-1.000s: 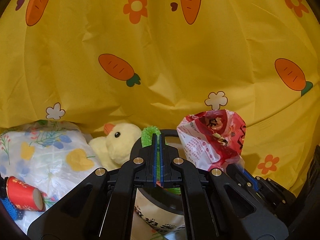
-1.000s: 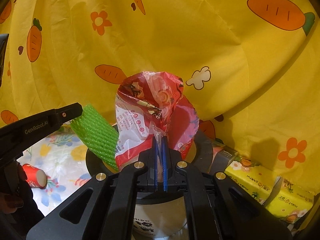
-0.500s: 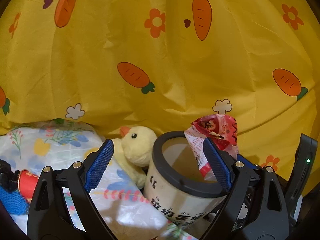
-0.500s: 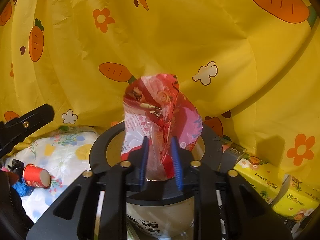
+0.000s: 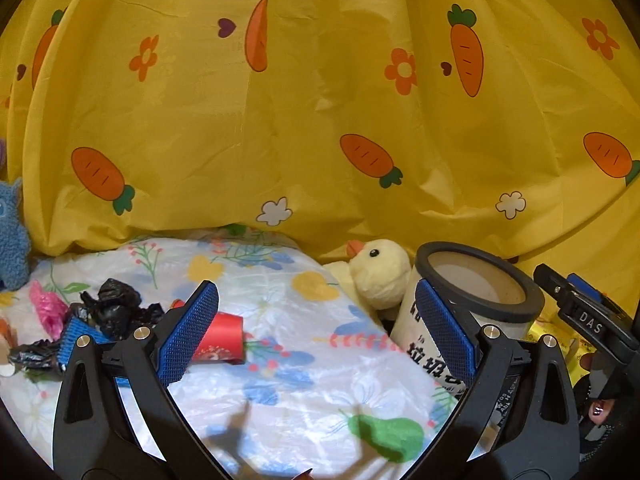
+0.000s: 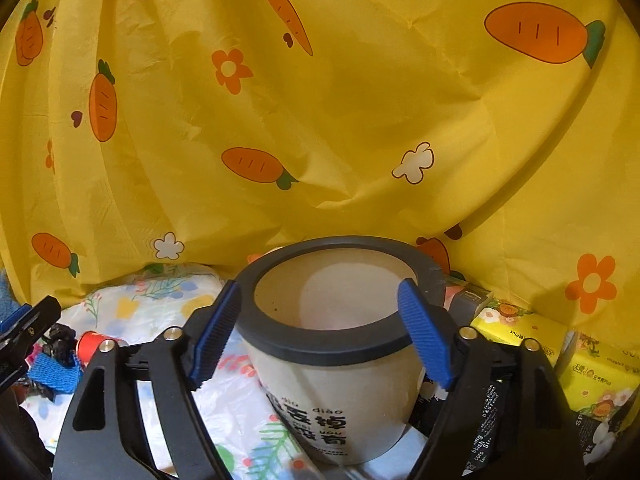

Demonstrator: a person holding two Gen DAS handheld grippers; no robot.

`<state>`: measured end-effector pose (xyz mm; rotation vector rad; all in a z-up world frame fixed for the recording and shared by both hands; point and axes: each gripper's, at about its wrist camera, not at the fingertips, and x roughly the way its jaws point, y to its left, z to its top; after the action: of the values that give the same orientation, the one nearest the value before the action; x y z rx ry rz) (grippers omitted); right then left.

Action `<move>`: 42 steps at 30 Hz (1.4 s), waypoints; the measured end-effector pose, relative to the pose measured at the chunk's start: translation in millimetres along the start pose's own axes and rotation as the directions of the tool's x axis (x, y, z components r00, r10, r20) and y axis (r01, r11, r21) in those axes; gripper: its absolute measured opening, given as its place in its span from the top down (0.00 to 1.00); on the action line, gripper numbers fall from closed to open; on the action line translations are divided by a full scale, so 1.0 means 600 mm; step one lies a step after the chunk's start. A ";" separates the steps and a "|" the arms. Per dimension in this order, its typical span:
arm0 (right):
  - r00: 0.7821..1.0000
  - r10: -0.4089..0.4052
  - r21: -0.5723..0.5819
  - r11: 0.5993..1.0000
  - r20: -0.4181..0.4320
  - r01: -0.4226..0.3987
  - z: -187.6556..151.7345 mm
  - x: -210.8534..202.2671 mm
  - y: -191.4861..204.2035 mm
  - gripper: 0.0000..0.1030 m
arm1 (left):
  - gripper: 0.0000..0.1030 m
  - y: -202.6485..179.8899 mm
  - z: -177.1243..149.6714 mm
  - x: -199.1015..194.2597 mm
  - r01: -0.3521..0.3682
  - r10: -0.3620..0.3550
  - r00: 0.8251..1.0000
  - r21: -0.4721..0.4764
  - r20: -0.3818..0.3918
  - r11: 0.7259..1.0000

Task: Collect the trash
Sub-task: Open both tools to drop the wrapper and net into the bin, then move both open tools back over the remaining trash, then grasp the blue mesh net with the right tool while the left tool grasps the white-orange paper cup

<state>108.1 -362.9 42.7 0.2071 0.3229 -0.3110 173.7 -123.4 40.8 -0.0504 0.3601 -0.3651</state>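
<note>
A cream trash bin point(image 6: 336, 388) with a dark rim stands right in front of my right gripper point(image 6: 320, 336). Its jaws are opening, nothing is held, and the bin's mouth shows between the blue pads point(image 6: 426, 336). My left gripper point(image 5: 318, 332) hangs over the floral sheet point(image 5: 304, 384) left of the bin point(image 5: 416, 344). Its jaws are opening wide and are empty. Ahead of its left pad lie a red paper cup point(image 5: 222, 338), a crumpled black bag point(image 5: 116, 312), a pink wrapper point(image 5: 48, 312) and blue netting point(image 5: 76, 334). What is inside the bin is hidden.
A yellow duck plush point(image 5: 378, 272) leans against the bin's left side. A blue plush point(image 5: 12, 236) stands at the far left. Yellow tissue packs point(image 6: 516, 328) sit right of the bin. A yellow carrot-print curtain point(image 5: 320, 120) closes off the back.
Both grippers went from shut to open. The green foam net and the red wrapper left the jaws and are out of view. The left gripper swung left, toward the cup and bags.
</note>
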 end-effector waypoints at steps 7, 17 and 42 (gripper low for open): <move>0.995 0.103 -0.005 0.995 0.009 -0.103 -0.028 -0.044 0.057 0.05 | 0.05 0.060 -0.028 -0.056 -0.113 0.113 0.993 -0.026 -0.016 0.993; 0.954 0.289 -0.140 0.944 -0.079 -0.298 -0.086 -0.059 0.214 0.05 | 0.05 0.203 -0.067 -0.129 -0.346 0.344 0.938 -0.113 -0.037 0.931; 0.817 0.318 -0.225 0.856 -0.480 -0.466 -0.192 0.115 0.491 0.41 | 0.05 0.436 -0.098 -0.189 -0.584 0.579 0.809 -0.238 -0.098 0.776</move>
<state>235.5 -78.1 -43.9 -0.0004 0.7515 0.2206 143.4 162.5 -5.7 -0.1862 0.4217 0.3060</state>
